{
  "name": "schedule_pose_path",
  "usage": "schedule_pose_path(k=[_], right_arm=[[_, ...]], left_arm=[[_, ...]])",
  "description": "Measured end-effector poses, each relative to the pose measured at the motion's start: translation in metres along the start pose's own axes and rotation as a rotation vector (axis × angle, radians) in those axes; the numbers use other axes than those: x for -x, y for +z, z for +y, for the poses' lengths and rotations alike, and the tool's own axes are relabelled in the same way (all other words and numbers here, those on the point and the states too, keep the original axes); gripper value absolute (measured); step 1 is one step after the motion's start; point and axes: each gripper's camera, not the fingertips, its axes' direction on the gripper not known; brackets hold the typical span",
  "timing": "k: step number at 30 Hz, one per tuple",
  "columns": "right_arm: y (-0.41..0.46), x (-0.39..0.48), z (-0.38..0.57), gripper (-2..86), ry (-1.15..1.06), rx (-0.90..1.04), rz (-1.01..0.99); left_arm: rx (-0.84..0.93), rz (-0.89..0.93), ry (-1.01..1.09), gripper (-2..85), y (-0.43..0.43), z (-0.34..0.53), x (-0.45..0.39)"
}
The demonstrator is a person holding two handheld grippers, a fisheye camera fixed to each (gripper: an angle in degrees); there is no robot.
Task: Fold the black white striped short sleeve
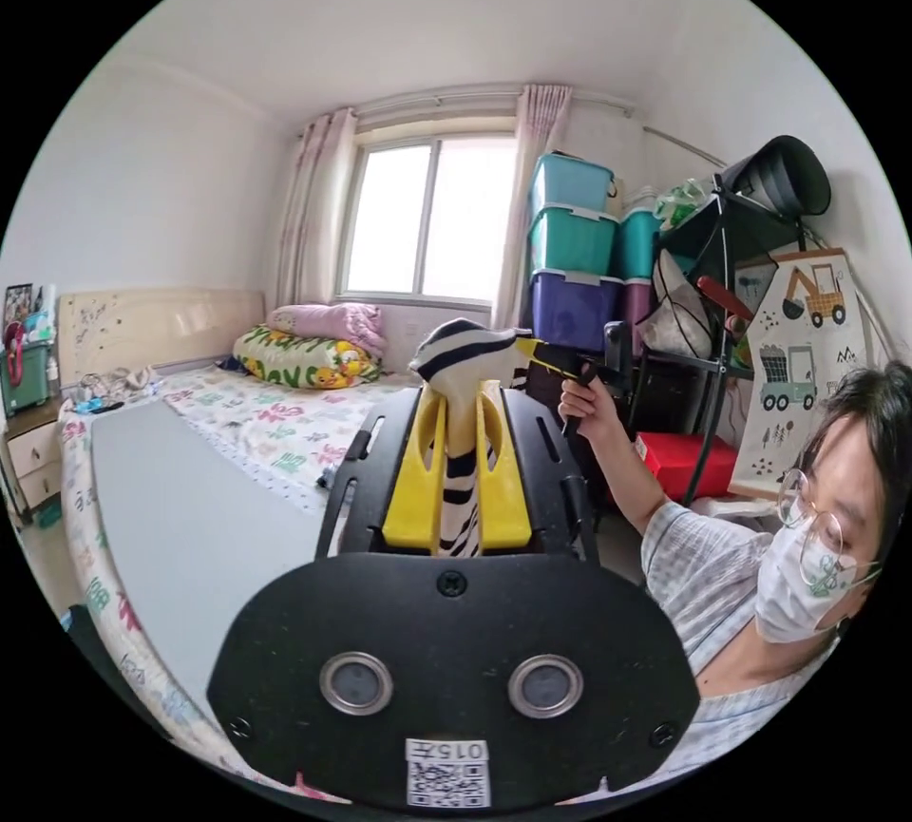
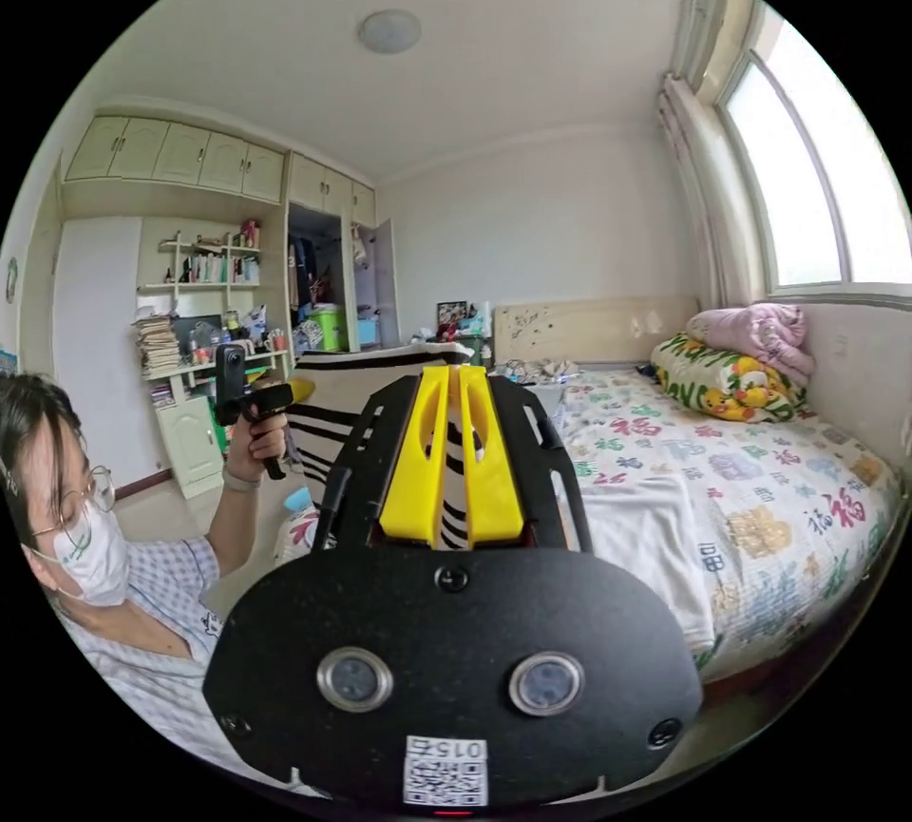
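Note:
The black and white striped short sleeve is held up in the air between both grippers, above the bed's edge. In the left gripper view my left gripper is shut on a bunched edge of it, the cloth sticking out past the yellow jaws. The other gripper shows just behind, in the person's hand. In the right gripper view my right gripper is shut on the striped short sleeve, which spreads flat towards the left gripper held in the other hand.
A bed with a patterned sheet and a grey mat lies beside me. Folded quilts sit by the window. Stacked plastic bins and a black rack stand at the bed's end. A masked person stands close.

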Motion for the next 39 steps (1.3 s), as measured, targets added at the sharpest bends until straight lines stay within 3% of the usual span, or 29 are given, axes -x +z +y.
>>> schedule_pose_path(k=[9, 19, 31, 35, 39], right_arm=[[-0.049, -0.063, 0.025, -0.4, -0.038, -0.076, 0.338], [0.123, -0.202, 0.060, -0.3, 0.113, 0.164, 0.403], [0.346, -0.290, 0.113, 0.8, 0.036, 0.519, 0.677], [0.364, -0.315, 0.123, 2.2, 0.077, 0.570, 0.675], [0.342, -0.342, 0.124, 3.0, 0.183, 0.473, 0.546]], left_arm=[[0.012, 0.163, -0.039, 4.5, 0.143, -0.054, 0.049], [0.131, -0.036, -0.267, 4.9, 0.235, -0.025, 0.243], [0.280, -0.160, -0.486, 5.1, 0.277, 0.032, 0.438], [0.300, -0.136, -0.500, 5.5, 0.278, 0.036, 0.466], [0.292, -0.161, -0.466, 6.1, 0.264, 0.035, 0.474]])
